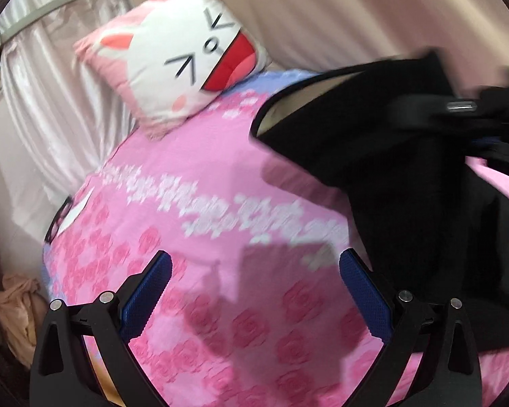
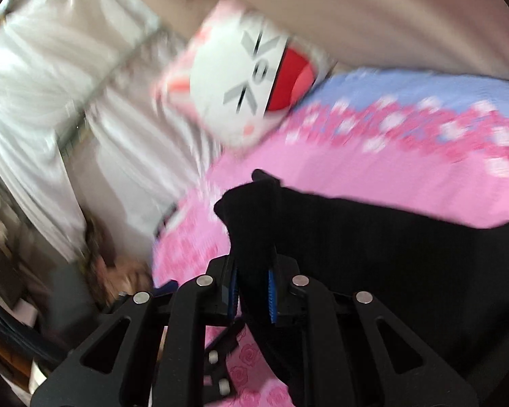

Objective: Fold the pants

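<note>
Setting: bedroom, with a bed (image 1: 193,183) under a pink rose-print cover that turns pale blue toward its far edge; satin curtains (image 1: 51,101) hang behind and to the side.

Background items: a cartoon-cat pillow (image 1: 186,64) leans at the head of the bed, well apart from the garment; a heap of pale cloth (image 1: 17,305) lies low beside the bed.

Pants: black pants (image 2: 373,254) are partly lifted off the cover, one end raised in the air and the rest draped down to the bed on the right side of the left wrist view.

Right hand-held gripper (image 2: 252,291): pressed nearly together on a bunched fold of the black fabric, which rises in a peak between the blue pads (image 2: 272,300); it carries the lifted end.

Left hand-held gripper (image 1: 254,291): spread wide over bare pink cover, nothing between its fingers; the pants lie just beside its right finger, not touching the pads as far as the view shows.

Step in hand: judged as the carry-over of one end of the pants, either to lay them out or to bring one end over the other; blur in both views suggests motion, and the garment's overall shape cannot be read.

Next move calls for: the empty left hand-held gripper to take or pin the opposite edge of the pants so that the fabric stays straight, while the right one lowers its end evenly onto the bed without letting the pinched bunch twist.
</note>
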The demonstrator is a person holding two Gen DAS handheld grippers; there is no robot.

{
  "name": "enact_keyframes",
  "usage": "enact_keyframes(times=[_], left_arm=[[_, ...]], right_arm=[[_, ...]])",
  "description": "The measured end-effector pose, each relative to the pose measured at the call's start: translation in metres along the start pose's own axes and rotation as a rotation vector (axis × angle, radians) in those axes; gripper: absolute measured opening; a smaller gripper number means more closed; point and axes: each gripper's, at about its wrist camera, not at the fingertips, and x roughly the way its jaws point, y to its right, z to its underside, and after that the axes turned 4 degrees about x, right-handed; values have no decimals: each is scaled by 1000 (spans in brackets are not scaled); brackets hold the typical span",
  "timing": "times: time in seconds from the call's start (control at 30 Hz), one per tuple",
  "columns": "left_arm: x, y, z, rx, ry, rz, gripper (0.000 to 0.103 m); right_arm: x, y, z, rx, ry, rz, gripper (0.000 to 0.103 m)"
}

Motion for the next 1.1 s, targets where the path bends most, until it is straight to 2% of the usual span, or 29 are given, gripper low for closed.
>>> enact_keyframes(times=[0.03, 0.1, 0.2, 0.27, 0.37, 0.43, 0.47, 0.5, 0.57, 0.6, 0.63, 0.67, 0.77, 0.83, 0.9, 0.97, 1.03, 1.1], left_arm=[[-6, 5, -4, 5, 20, 14, 98], [-17, 19, -13, 29, 57, 69, 98], [-28, 43, -19, 72, 85, 131, 98], [-30, 62, -20, 105, 87, 166, 98], [-25, 100, -21, 161, 74, 215, 98], [-24, 127, -21, 194, 60, 242, 98], [-24, 137, -21, 207, 59, 254, 98], [-25, 147, -22, 222, 57, 263, 98], [-29, 158, -23, 242, 66, 273, 98], [-31, 162, -23, 253, 72, 273, 98], [-32, 163, -22, 258, 77, 269, 98], [-33, 164, -21, 263, 77, 263, 98], [-29, 163, -19, 261, 61, 244, 98], [-21, 163, -19, 249, 37, 229, 98], [-14, 162, -17, 244, 17, 220, 98], [-9, 163, -15, 257, 5, 204, 98], [-3, 163, -9, 278, -4, 161, 98], [1, 163, -3, 293, -18, 148, 98]], right_arm=[[-22, 9, -1, 29, 38, -4, 12], [-97, 45, 10, 129, 165, 2, 12], [-179, 88, 47, 208, 258, 129, 13], [-213, 122, 87, 296, 246, 240, 13], [-226, 157, 132, 406, 198, 310, 16], [-233, 155, 144, 392, 220, 296, 17], [-236, 148, 144, 371, 222, 320, 19], [-240, 140, 143, 336, 221, 355, 23], [-250, 126, 141, 253, 222, 439, 37], [-255, 122, 140, 229, 232, 473, 47], [-262, 118, 138, 203, 246, 507, 50], [-272, 113, 133, 168, 262, 526, 50], [-289, 117, 109, 145, 290, 485, 50], [-286, 123, 88, 99, 272, 491, 47], [-267, 134, 65, 26, 204, 546, 37], [-249, 144, 56, -11, 139, 574, 34], [-234, 148, 59, -44, 78, 566, 34], [-220, 147, 63, -70, 9, 521, 34]])
